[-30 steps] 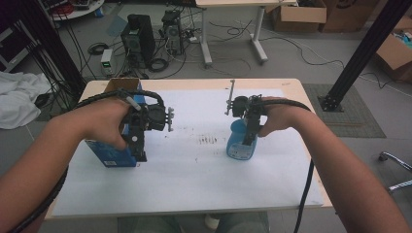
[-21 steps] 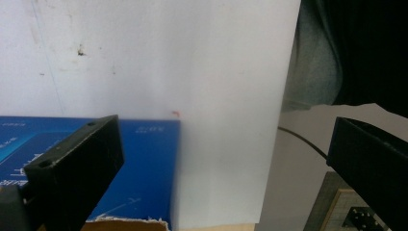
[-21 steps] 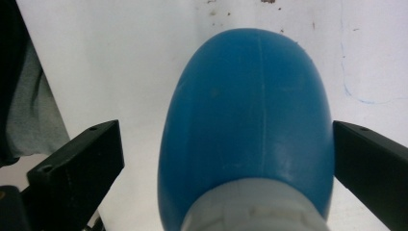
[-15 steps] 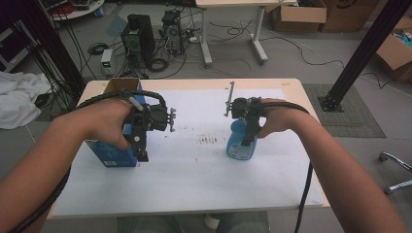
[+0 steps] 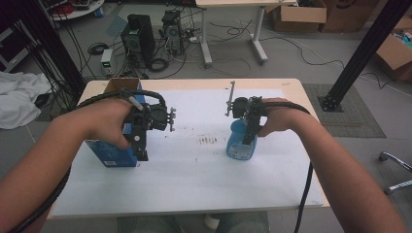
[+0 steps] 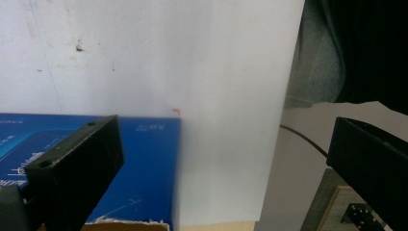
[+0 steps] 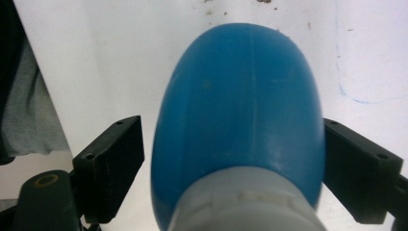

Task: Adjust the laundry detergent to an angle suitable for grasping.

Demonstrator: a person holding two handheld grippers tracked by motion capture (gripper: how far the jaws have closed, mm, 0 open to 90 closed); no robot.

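A blue plastic bottle with a grey collar stands on the white sheet, right of centre. My right gripper points down over it. In the right gripper view the bottle sits between the jaws, which have just been closing. The right jaw lies against the bottle's side and a thin gap shows at the left jaw. My left gripper hangs at the right edge of a blue carton on the left. In the left gripper view the jaws stand wide apart, one over the carton and nothing gripped.
A white paper sheet covers most of the wooden table, with dark smudges at its middle. Beyond the far edge are computer towers, cables and a desk leg. A black post slants at the right.
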